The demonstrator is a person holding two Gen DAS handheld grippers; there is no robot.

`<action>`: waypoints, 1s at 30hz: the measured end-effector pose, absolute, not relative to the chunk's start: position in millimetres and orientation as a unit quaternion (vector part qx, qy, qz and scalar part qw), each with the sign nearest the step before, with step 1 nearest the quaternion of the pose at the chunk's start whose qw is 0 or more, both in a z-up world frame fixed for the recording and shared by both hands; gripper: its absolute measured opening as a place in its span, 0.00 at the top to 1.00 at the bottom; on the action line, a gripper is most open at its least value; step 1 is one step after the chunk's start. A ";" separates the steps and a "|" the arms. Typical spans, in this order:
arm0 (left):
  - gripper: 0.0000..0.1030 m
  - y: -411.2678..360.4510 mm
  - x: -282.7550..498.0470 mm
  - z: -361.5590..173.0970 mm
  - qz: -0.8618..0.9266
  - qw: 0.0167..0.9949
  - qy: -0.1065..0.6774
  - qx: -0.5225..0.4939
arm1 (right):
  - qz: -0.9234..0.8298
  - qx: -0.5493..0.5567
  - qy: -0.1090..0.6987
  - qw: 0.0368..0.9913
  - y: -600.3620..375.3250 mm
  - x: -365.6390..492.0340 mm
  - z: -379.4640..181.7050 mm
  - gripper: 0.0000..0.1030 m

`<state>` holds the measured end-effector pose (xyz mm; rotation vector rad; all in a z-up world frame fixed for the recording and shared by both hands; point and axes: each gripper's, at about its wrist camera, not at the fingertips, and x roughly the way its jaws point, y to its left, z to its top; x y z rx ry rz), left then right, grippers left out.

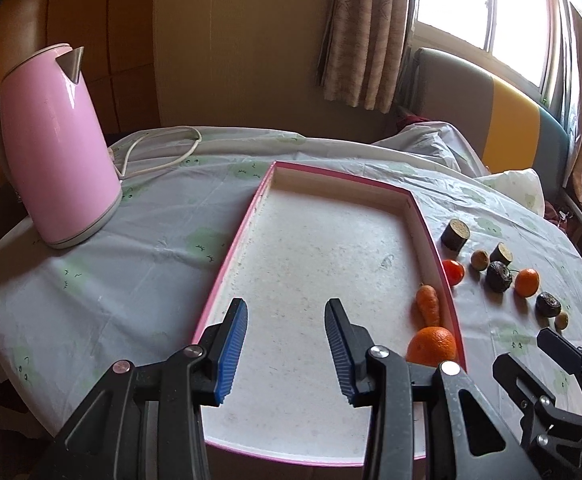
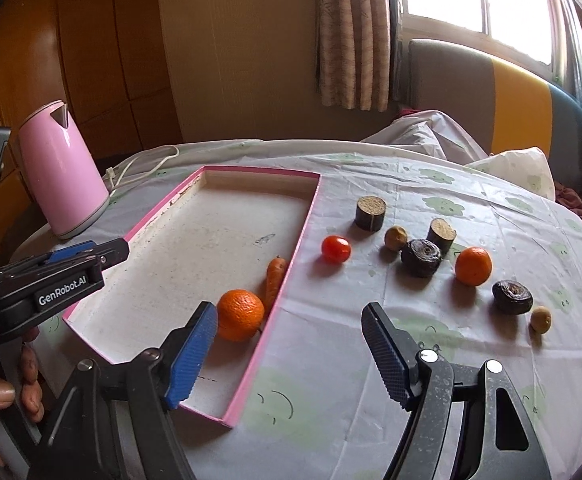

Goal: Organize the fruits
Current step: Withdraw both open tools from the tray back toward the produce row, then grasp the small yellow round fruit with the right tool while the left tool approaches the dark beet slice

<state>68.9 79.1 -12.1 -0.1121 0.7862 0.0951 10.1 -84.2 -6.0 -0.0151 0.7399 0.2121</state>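
A pink-rimmed white tray [image 1: 247,224] [image 2: 299,240] lies on the table. An orange [image 1: 431,346] [image 2: 239,314] and a small carrot [image 1: 429,306] [image 2: 275,276] lie inside by its right wall. Right of the tray on the cloth lie a tomato [image 2: 335,249] [image 1: 453,272], a second orange [image 2: 473,265] [image 1: 527,282], two dark wrinkled fruits [image 2: 421,258] [image 2: 512,297], two brown cut cylinders [image 2: 370,213] [image 2: 442,234] and two small tan fruits [image 2: 395,237] [image 2: 540,319]. My left gripper [image 1: 287,344] [image 2: 87,254] is open and empty over the tray. My right gripper [image 2: 291,354] is open and empty, straddling the tray's right wall.
A pink kettle [image 1: 53,144] [image 2: 65,168] with a white cord [image 1: 163,152] stands at the table's left. A padded bench [image 2: 491,92] and a curtained window are behind. The table edge curves at the right.
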 end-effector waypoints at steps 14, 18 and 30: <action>0.60 -2.0 65.3 -10.8 -0.089 0.917 0.388 -0.033 | -0.042 0.056 0.376 0.924 -204.5 2.1 -21.6 0.27; 0.60 -22.4 66.5 -12.5 -0.121 0.908 0.399 -0.027 | -0.077 0.069 0.378 0.920 -233.9 4.7 -23.5 0.27; 0.63 -82.7 71.0 -22.2 -0.211 0.890 0.404 0.003 | -0.119 0.080 0.387 0.911 -282.2 8.3 -29.2 0.27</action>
